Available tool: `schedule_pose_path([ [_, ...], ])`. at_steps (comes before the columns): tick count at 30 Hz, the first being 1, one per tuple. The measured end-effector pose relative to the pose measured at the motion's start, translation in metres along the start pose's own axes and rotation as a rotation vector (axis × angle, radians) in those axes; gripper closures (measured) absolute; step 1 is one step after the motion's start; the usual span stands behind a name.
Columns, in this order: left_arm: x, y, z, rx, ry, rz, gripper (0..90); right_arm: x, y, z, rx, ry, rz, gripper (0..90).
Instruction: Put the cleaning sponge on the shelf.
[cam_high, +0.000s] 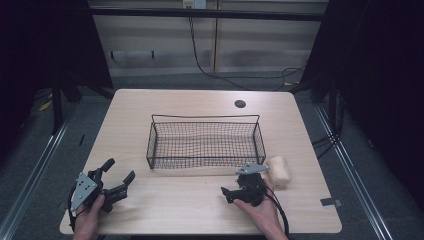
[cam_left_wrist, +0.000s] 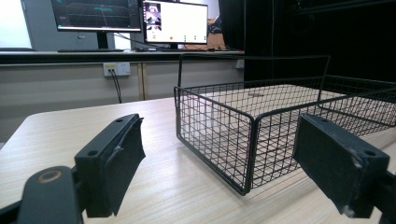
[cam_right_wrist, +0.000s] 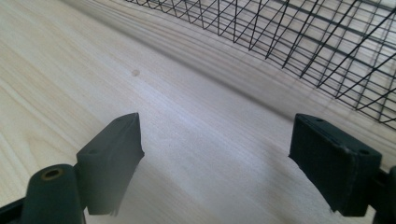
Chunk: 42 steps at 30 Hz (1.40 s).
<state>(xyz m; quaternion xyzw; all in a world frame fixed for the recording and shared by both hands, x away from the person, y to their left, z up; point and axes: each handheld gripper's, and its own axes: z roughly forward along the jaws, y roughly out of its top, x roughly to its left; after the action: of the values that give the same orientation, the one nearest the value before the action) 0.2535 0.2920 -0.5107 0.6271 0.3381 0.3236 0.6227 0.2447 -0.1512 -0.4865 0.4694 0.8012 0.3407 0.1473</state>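
Bread roll (cam_high: 279, 170) just beside right gripper (cam_high: 231, 192), outside its spread fingers (cam_right_wrist: 109, 161)

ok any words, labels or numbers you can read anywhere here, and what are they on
No text can be read in these pictures.
Left monitor: graph lines and small figures, too small and blurred to read.
Right monitor: small icons and marks on a white window, too blurred to read.
Wire basket, bread roll, table: no labels visible.

Wire basket (cam_high: 205, 145) mid-table (cam_high: 150, 210); bread roll (cam_high: 279, 170) just off its right-front corner.
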Motion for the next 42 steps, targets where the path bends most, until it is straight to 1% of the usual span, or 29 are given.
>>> schedule_pose_path([
  [1,0.000,0.000,0.000,0.000,0.003,0.004,15.7,0.000,0.000,-0.001,-0.002,0.004,-0.003,16.9],
  [2,0.000,0.000,0.000,0.000,0.004,0.004,15.7,0.001,0.001,-0.002,-0.001,0.007,0.008,17.1],
  [3,0.000,0.000,0.000,0.000,0.004,0.004,15.7,0.000,0.001,-0.002,-0.001,0.007,0.005,17.2],
  [5,0.000,0.000,0.000,0.000,0.004,0.004,15.7,-0.002,0.002,-0.004,0.005,0.028,0.009,20.0],
  [6,0.000,0.000,0.000,0.000,0.004,0.004,15.7,-0.002,0.003,-0.005,0.010,0.030,0.019,21.0],
  [8,0.000,0.000,0.000,0.000,0.004,0.004,15.7,-0.003,0.003,-0.006,0.012,0.048,0.018,21.0],
  [9,0.000,0.000,0.000,0.000,0.004,0.004,15.7,-0.003,0.004,-0.006,0.015,0.050,0.022,21.0],
  [11,0.000,0.000,0.000,0.000,0.003,0.003,15.7,-0.004,0.005,-0.007,0.013,0.067,0.018,22.4],
  [13,0.000,0.000,0.000,0.000,0.004,0.004,15.7,-0.004,0.005,-0.009,-0.001,0.071,0.023,22.6],
  [15,0.000,0.000,0.000,0.000,0.004,0.004,15.7,-0.004,0.006,-0.010,-0.003,0.077,0.025,23.1],
  [17,0.000,0.000,0.000,0.000,0.004,0.004,15.7,-0.004,0.008,-0.014,-0.011,0.088,0.020,23.4],
  [18,0.000,0.000,0.000,0.000,0.004,0.004,15.7,-0.005,0.009,-0.015,-0.017,0.093,0.024,25.3],
  [19,0.000,0.000,0.000,0.000,0.004,0.004,15.7,-0.006,0.009,-0.016,-0.010,0.104,0.034,26.9],
  [20,0.000,0.000,0.000,0.000,0.004,0.004,15.7,-0.007,0.009,-0.017,-0.008,0.122,0.045,26.9],
  [21,0.000,0.000,0.000,-0.001,0.004,0.004,15.7,-0.007,0.009,-0.017,-0.009,0.127,0.050,27.0],
  [23,0.000,0.000,0.000,0.000,0.004,0.004,15.7,-0.008,0.010,-0.020,-0.016,0.123,0.047,27.0],
  [24,0.000,0.000,0.000,0.000,0.003,0.004,15.7,-0.009,0.011,-0.022,-0.012,0.132,0.057,27.1],
  [25,0.001,0.000,0.000,0.003,0.003,0.008,15.7,-0.010,0.012,-0.023,-0.018,0.135,0.059,27.0],
  [28,0.000,0.000,0.000,0.000,0.004,0.004,15.7,-0.015,0.013,-0.027,-0.017,0.144,0.069,27.1],
  [29,0.000,0.000,0.000,0.000,0.003,0.004,15.7,-0.016,0.013,-0.029,-0.017,0.146,0.081,27.0],
  [31,0.000,0.000,0.000,-0.001,0.004,0.004,15.7,-0.018,0.013,-0.031,-0.018,0.140,0.086,27.5],
  [33,0.000,0.000,0.000,0.000,0.004,0.004,15.7,-0.019,0.014,-0.034,-0.013,0.136,0.091,30.7],
  [34,0.000,0.000,0.000,0.000,0.004,0.004,15.7,-0.021,0.014,-0.036,-0.017,0.141,0.099,31.7],
  [37,0.000,0.000,0.000,0.000,0.004,0.004,15.7,-0.023,0.016,-0.039,-0.012,0.141,0.113,33.9],
  [39,0.000,0.000,0.000,0.000,0.004,0.003,15.7,-0.024,0.016,-0.042,-0.017,0.155,0.127,37.1],
  [41,0.000,0.000,0.000,0.000,0.004,0.004,15.7,-0.025,0.017,-0.045,-0.014,0.148,0.136,37.2],
  [42,0.000,0.000,0.000,-0.001,0.004,0.004,15.7,-0.026,0.017,-0.046,-0.018,0.153,0.139,37.9],
])
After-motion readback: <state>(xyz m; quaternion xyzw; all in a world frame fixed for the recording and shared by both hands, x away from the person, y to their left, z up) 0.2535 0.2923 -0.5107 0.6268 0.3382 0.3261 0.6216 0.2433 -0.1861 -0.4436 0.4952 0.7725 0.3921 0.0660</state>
